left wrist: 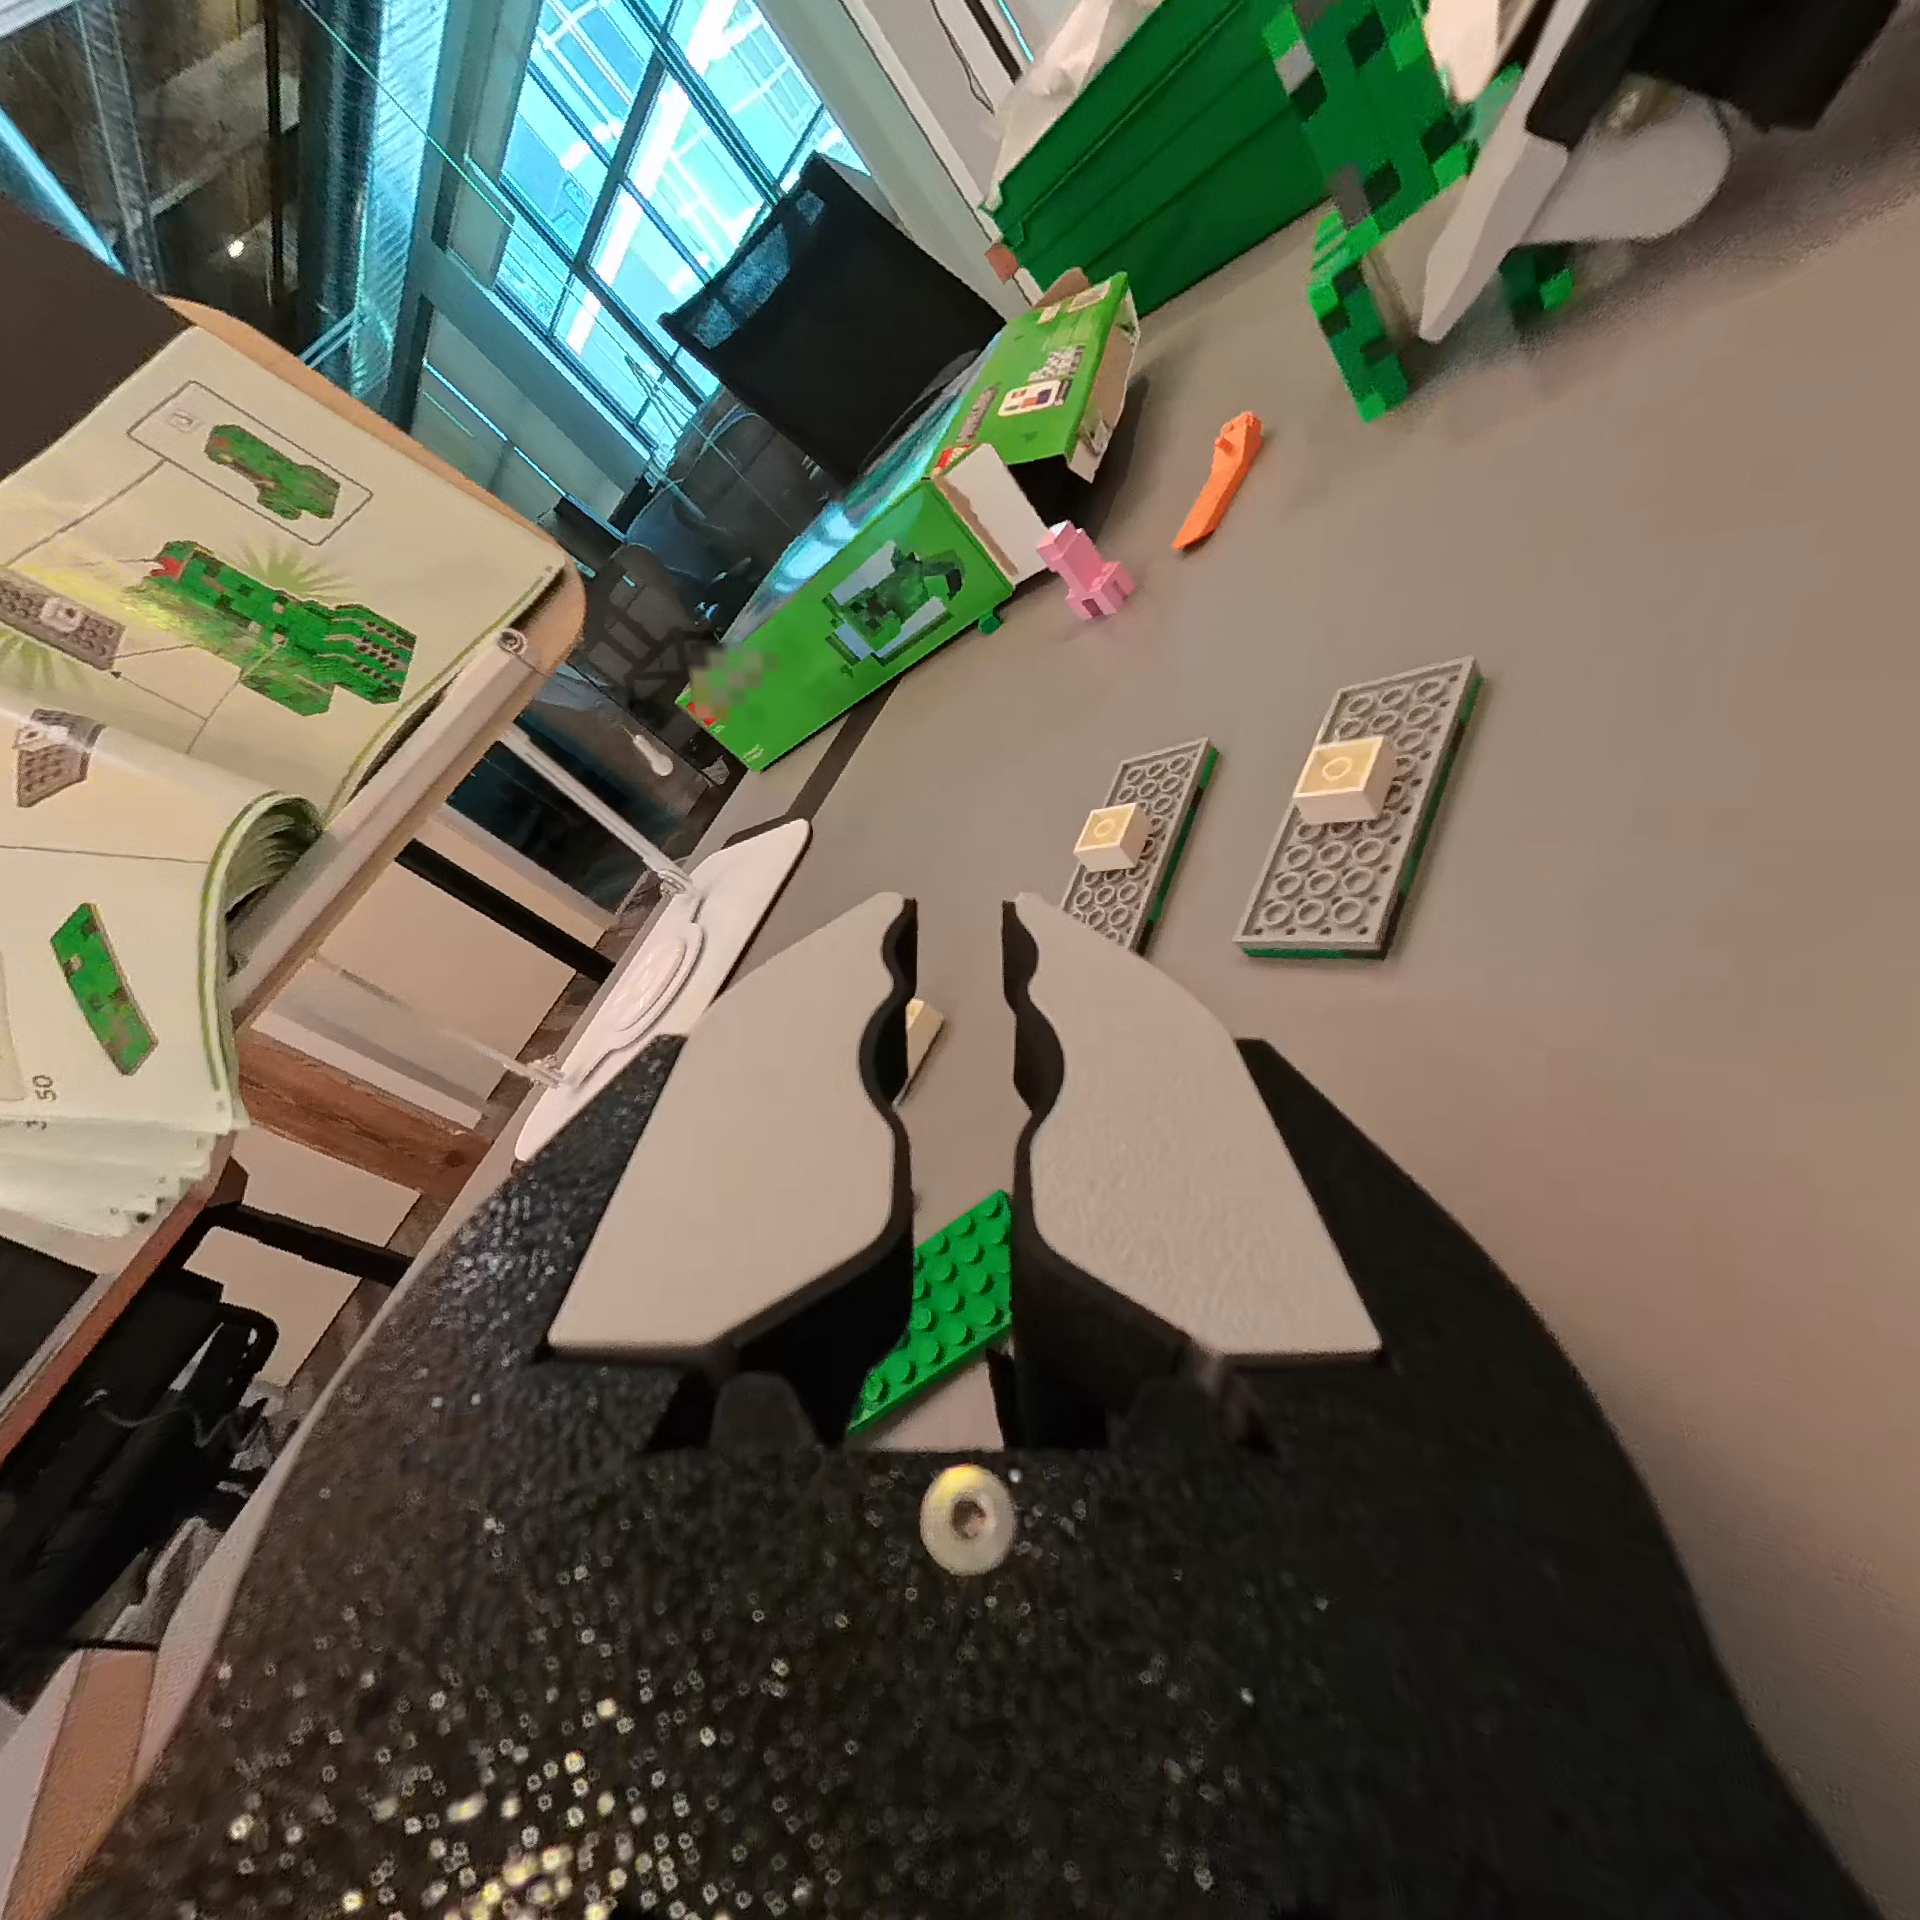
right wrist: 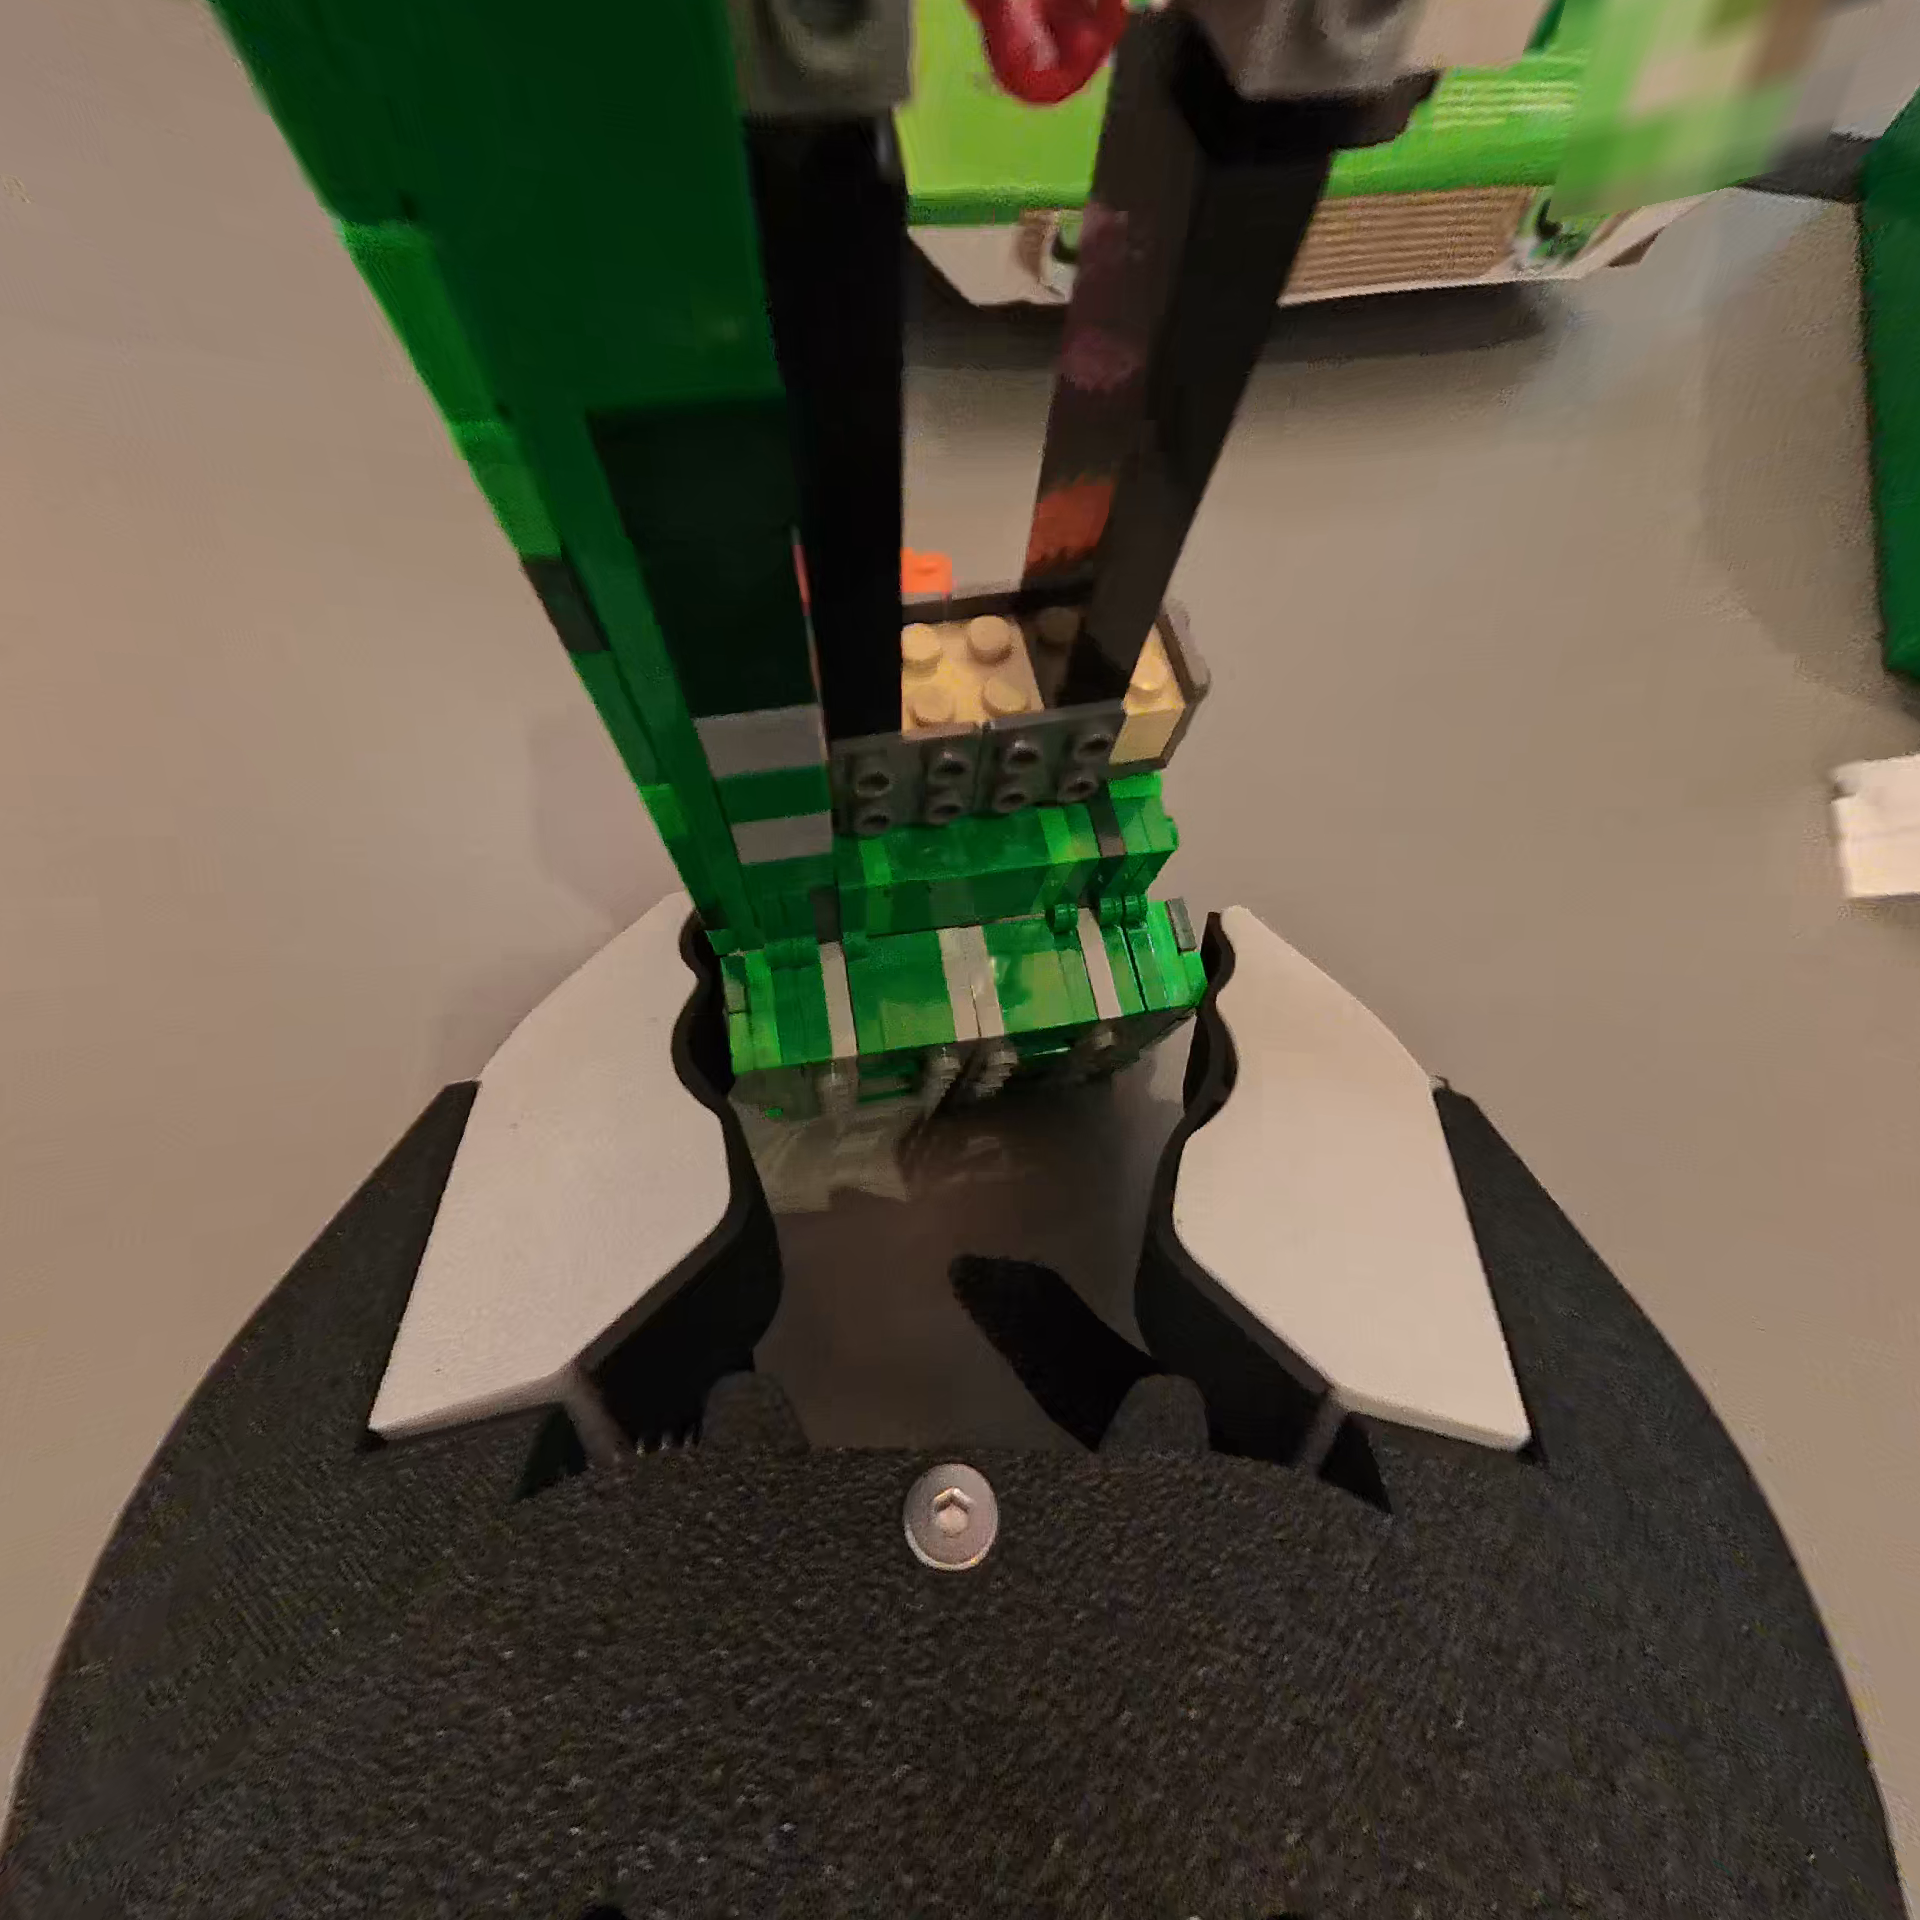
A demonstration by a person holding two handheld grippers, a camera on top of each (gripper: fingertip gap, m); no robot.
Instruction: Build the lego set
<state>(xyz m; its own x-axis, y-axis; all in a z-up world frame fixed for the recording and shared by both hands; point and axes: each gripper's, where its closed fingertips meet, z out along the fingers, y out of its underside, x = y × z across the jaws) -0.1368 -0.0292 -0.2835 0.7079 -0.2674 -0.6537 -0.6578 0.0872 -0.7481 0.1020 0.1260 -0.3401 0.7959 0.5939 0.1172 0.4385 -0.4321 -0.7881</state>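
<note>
My left gripper [left wrist: 958, 914] hovers over the grey table [left wrist: 1558, 1039] with its jaws a narrow slit apart and nothing pressed between the pads. A small tan piece [left wrist: 920, 1039] shows by the left pad, and a green studded plate [left wrist: 945, 1309] lies below the fingers. My right gripper [right wrist: 951, 935] straddles the foot of a tall green brick figure [right wrist: 935, 987], and both pads lie against its sides. The figure has black inner beams and tan bricks [right wrist: 966, 675]. The left wrist view shows this figure [left wrist: 1371, 208] far right, with the right gripper's white finger [left wrist: 1496, 208] on it.
Two grey plates, each with a tan brick on it [left wrist: 1143, 842] [left wrist: 1361, 810], lie ahead of the left gripper. Beyond are an orange tool [left wrist: 1221, 478], a pink figure [left wrist: 1086, 571], a green box [left wrist: 883, 613] and green bins [left wrist: 1143, 156]. An open booklet [left wrist: 208, 623] stands at the left.
</note>
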